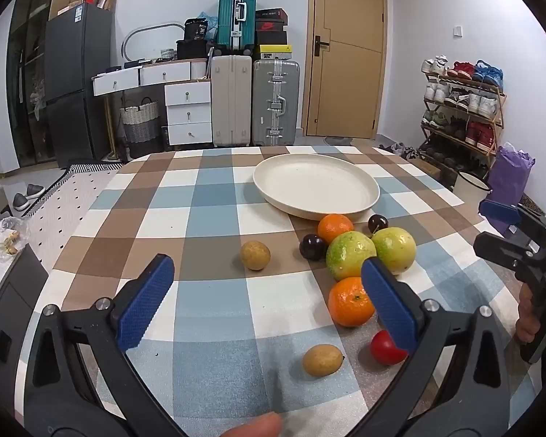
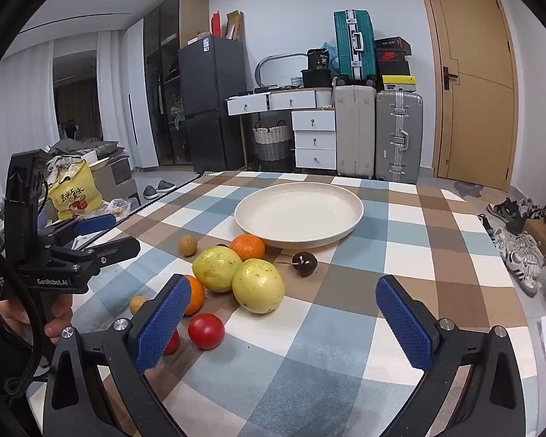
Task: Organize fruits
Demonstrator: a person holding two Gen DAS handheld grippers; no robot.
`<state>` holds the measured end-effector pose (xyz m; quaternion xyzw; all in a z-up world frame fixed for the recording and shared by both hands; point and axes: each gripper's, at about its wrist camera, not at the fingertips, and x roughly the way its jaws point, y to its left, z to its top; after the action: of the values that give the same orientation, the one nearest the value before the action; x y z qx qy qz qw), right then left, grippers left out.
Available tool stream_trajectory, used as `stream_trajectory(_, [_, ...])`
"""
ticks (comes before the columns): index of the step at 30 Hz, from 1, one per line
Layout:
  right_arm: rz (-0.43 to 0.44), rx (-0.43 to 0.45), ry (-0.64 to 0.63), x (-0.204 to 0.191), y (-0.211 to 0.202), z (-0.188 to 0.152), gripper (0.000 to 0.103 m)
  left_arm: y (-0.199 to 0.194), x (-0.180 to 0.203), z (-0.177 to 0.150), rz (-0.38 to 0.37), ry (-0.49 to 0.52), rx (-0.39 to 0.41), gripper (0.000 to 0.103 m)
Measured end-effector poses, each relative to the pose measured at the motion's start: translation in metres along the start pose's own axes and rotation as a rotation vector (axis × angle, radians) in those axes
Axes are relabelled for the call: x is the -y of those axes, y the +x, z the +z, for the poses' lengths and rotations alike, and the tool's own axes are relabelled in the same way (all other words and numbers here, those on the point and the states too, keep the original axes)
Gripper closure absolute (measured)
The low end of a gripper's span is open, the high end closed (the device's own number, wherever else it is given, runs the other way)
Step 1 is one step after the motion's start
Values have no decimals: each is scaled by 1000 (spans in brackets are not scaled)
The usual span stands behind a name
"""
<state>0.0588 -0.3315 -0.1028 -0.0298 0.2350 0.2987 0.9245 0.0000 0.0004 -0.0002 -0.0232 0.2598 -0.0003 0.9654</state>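
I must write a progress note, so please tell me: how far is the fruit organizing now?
Done: nothing visible; the cream plate is empty. In hand: nothing; the left hand-held gripper and right hand-held gripper are both open above the table. Left: all fruit sits on the checked tablecloth, including the two green-yellow fruits, an orange, a dark cherry and a red tomato.

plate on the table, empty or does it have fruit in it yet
Empty. The cream plate shows only its bare inside in both views; the fruit lies on the tablecloth beside it.
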Motion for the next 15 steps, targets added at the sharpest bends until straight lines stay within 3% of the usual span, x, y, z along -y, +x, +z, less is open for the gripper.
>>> stream_trajectory(15, [1, -3, 3, 0, 0, 0, 0, 0, 0, 0, 1, 0, 1, 1])
